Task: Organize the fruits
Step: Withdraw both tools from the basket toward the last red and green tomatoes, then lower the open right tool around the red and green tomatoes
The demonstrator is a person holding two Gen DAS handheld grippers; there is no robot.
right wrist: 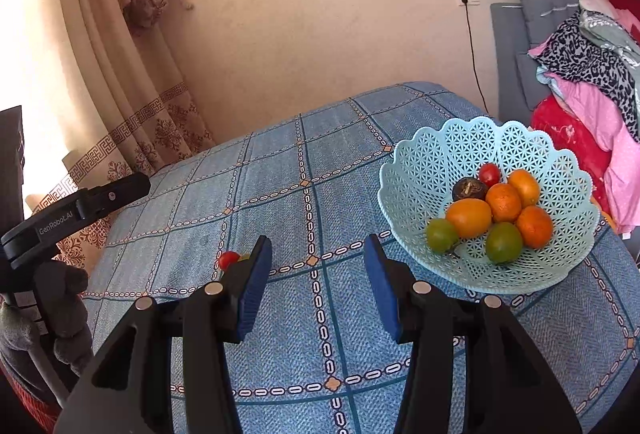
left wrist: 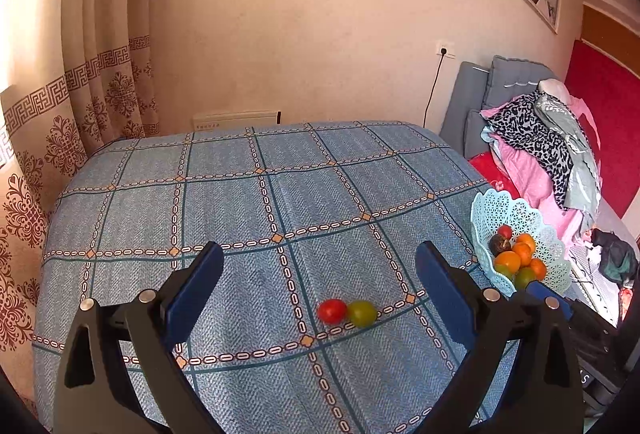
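- The only readable writing is "GenRobot.AI", printed in white on the black body of the left claw where it shows at the left edge of the right wrist view.
- The left claw stands wide open and empty, its blue pads well apart low in the left wrist frame, hovering above the blue checked tablecloth that covers the bench.
- Between its jaws in that frame, on the cloth, lie a red cherry tomato and a green tomato, touching each other side by side.
- The right claw is also open and holds nothing, its gap narrower than the left's; it hangs over bare cloth at lower centre of the right wrist frame.
- The same red tomato peeks out beside the right claw's left finger; the green one is almost hidden behind it.
- A light blue lattice basket with a scalloped rim sits at the right of the right wrist frame, just beyond the right claw.
- In it are piled four oranges, two green tomatoes, one small red tomato and a dark wrinkled round fruit.
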